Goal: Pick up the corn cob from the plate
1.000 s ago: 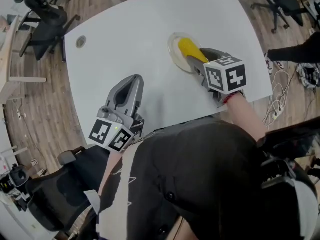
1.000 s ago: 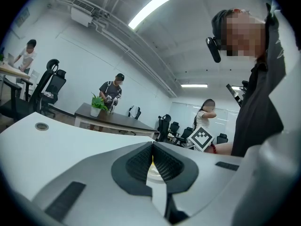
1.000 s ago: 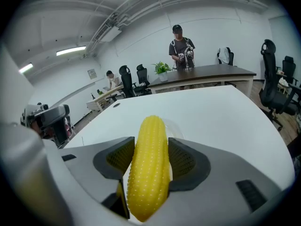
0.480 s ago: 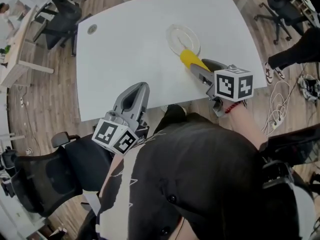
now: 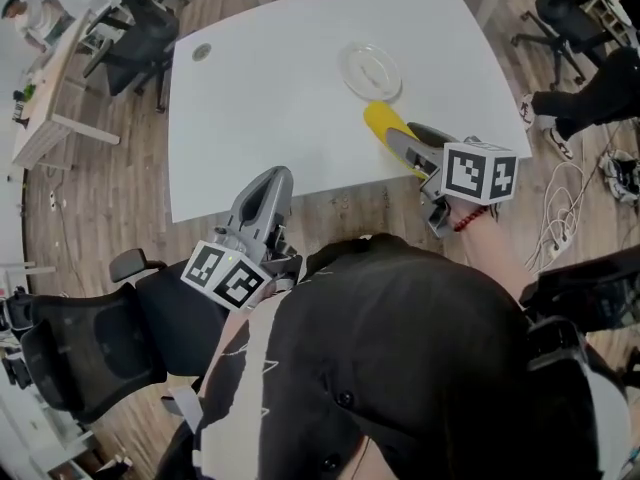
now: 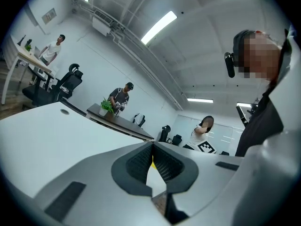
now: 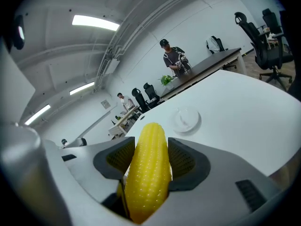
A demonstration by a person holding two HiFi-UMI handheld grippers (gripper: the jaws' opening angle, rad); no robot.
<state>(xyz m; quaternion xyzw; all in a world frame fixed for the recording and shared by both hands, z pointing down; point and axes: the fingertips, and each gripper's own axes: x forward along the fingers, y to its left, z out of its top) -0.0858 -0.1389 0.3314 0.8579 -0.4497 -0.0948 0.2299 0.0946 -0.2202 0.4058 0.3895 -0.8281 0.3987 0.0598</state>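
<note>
My right gripper is shut on the yellow corn cob, which sticks out past the jaws above the table's near right part. In the right gripper view the corn cob is clamped between both pads of the right gripper. The clear plate lies bare on the white table, beyond the cob; the plate also shows ahead in the right gripper view. My left gripper hangs at the table's near edge, shut and holding nothing; its left gripper pads meet at the tips.
Office chairs stand on the wooden floor left of the table, and another chair is at my lower left. A person sits at a desk far left. Cables lie on the floor at the right.
The right gripper has pulled back from the plate toward the table's near edge with the corn cob in it, leaving the plate bare. The left gripper has drawn back off the table too.
</note>
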